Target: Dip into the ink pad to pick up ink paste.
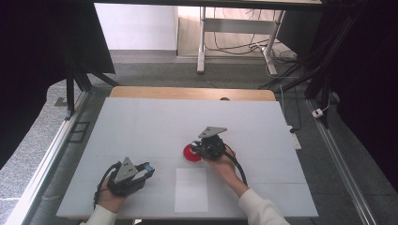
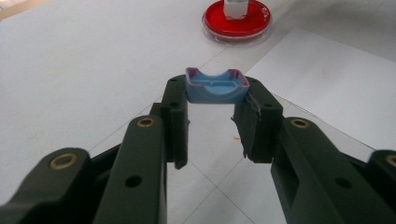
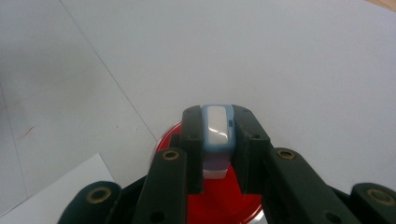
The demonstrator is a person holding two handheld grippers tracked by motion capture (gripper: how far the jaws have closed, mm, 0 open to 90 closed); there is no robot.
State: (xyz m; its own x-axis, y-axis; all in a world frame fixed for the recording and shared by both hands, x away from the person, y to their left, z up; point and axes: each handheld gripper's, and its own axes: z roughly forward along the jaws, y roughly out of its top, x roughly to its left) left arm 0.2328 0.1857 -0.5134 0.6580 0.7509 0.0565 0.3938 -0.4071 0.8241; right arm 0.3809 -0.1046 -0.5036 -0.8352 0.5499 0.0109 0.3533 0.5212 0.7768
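Observation:
A small blue cap point(image 2: 215, 89) with an open hollow top is pinched at its two ends by my left gripper point(image 2: 215, 83), which is shut on it low over the white table. In the high view that left gripper point(image 1: 146, 169) sits near the front left. My right gripper point(image 3: 217, 116) is shut on a small white and pale-blue block point(image 3: 218, 128) that stands on a round red dish point(image 3: 219, 207). From above, the right gripper point(image 1: 198, 149) is at the table's middle over the red dish point(image 1: 188, 154). The left gripper view shows the dish point(image 2: 237, 23) and block point(image 2: 235, 8) ahead.
A white sheet of paper point(image 1: 191, 190) lies on the white table top point(image 1: 155, 122) between the two hands, just in front of the dish. The same sheet point(image 2: 336, 88) is to the right of the left gripper. Black frame posts stand along both sides of the table.

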